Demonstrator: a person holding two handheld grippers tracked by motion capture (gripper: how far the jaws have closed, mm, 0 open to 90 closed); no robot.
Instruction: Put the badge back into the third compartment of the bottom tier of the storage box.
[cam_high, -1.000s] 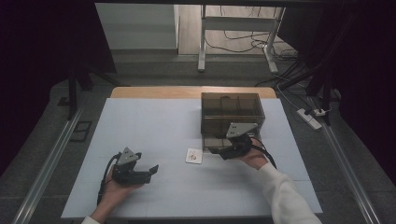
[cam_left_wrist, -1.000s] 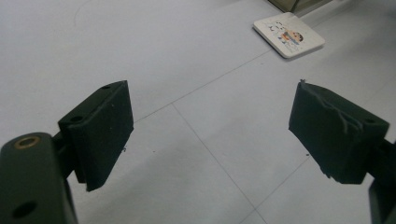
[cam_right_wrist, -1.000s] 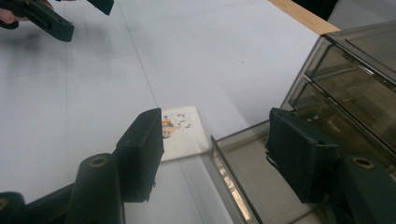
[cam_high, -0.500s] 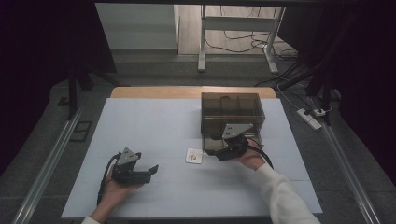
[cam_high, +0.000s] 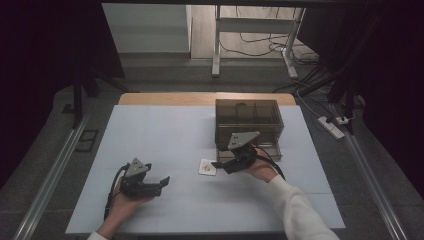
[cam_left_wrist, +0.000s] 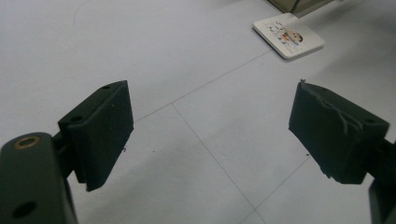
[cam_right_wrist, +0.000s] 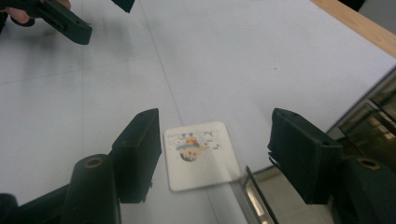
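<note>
A person sits at a table (cam_high: 165, 125) covered with a pale blue-white mat, holding a black two-jaw gripper in each hand.

The right gripper (cam_high: 218, 164) is near the middle of the table, just in front of a brown see-through box (cam_high: 247, 120). Its jaws point left toward a small white card (cam_high: 207, 167) that lies flat on the mat, just beside the box's front left corner. In the right gripper view the jaws stand wide apart with nothing between the pads, and the card (cam_right_wrist: 201, 154) lies on the mat below the gap, nearer the left jaw. It has rounded corners and a small cartoon figure printed on it. The box's edge (cam_right_wrist: 369, 121) shows at the right of that view, and its corner reaches in close to the card.

The left gripper (cam_high: 162, 181) is near the front left of the table, well apart from the card and the box, with its jaws pointing right. In the left gripper view its jaws are also spread wide and hold nothing, with only bare mat between them. The card (cam_left_wrist: 288, 38) shows far off at the top right of that view. The left gripper (cam_right_wrist: 60, 18) also shows at the top left of the right gripper view.

A white sleeve (cam_high: 295, 210) covers the right forearm.
</note>
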